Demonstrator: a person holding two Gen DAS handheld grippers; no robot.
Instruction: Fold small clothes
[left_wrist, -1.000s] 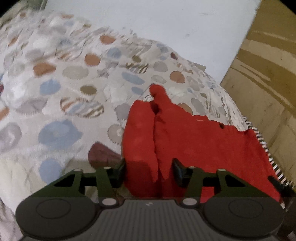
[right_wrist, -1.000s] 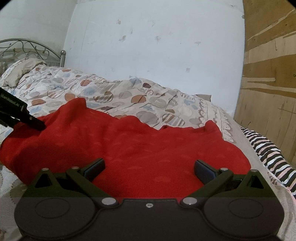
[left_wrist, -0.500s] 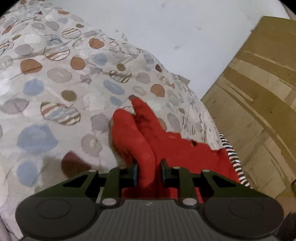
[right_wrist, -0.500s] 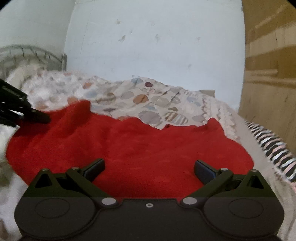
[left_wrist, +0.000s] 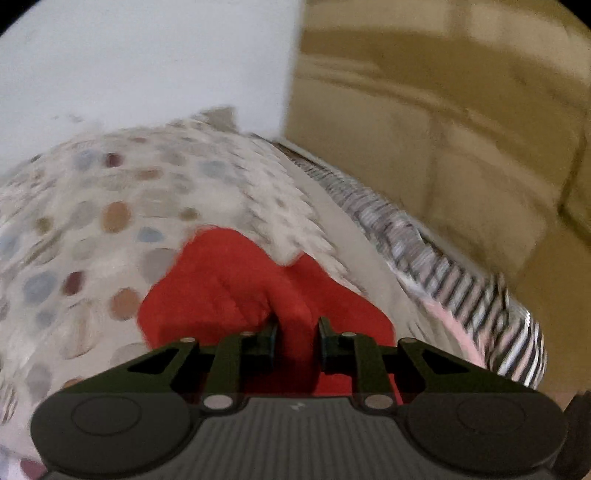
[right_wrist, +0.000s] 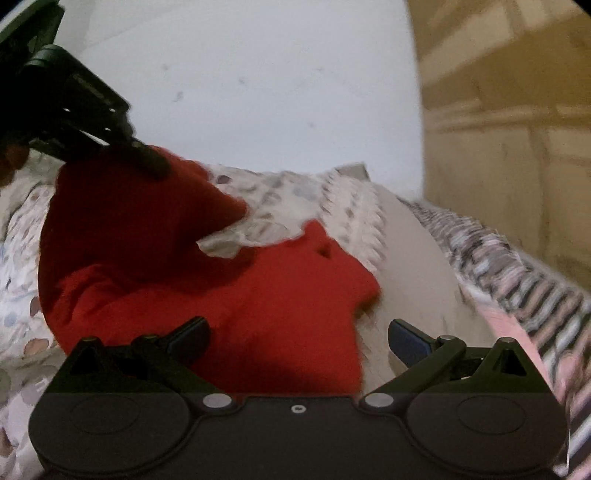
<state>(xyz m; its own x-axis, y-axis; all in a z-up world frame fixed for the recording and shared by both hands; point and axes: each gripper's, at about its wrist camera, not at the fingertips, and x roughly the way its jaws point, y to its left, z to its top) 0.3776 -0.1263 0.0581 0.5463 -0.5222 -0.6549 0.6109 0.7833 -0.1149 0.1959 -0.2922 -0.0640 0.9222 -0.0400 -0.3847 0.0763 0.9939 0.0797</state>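
A: Where is the red garment (right_wrist: 236, 302), and how does it lie?

B: It lies on the spotted quilt (left_wrist: 74, 229) of the bed. In the right wrist view its left part is lifted clear of the quilt and hangs in a dark fold, while its right part rests flat on the bedding. A striped cloth (right_wrist: 524, 273) runs along the bed's far edge, beside a wooden panel (left_wrist: 461, 110) and a white wall (right_wrist: 258, 74).

A: What does the left gripper (left_wrist: 297, 334) hold?

B: Its jaws have just been closing and now stand narrow, pinched on a bunched ridge of the red fabric. In the right wrist view the same gripper (right_wrist: 147, 162) appears at upper left, with the raised cloth drooping from its tip.

A: And the right gripper (right_wrist: 299, 338)?

B: Its jaws stand wide apart. The garment's near edge lies between the left finger (right_wrist: 188, 334) and bare bedding by the right finger (right_wrist: 410, 338); neither pad presses on cloth. Both views are motion-blurred.
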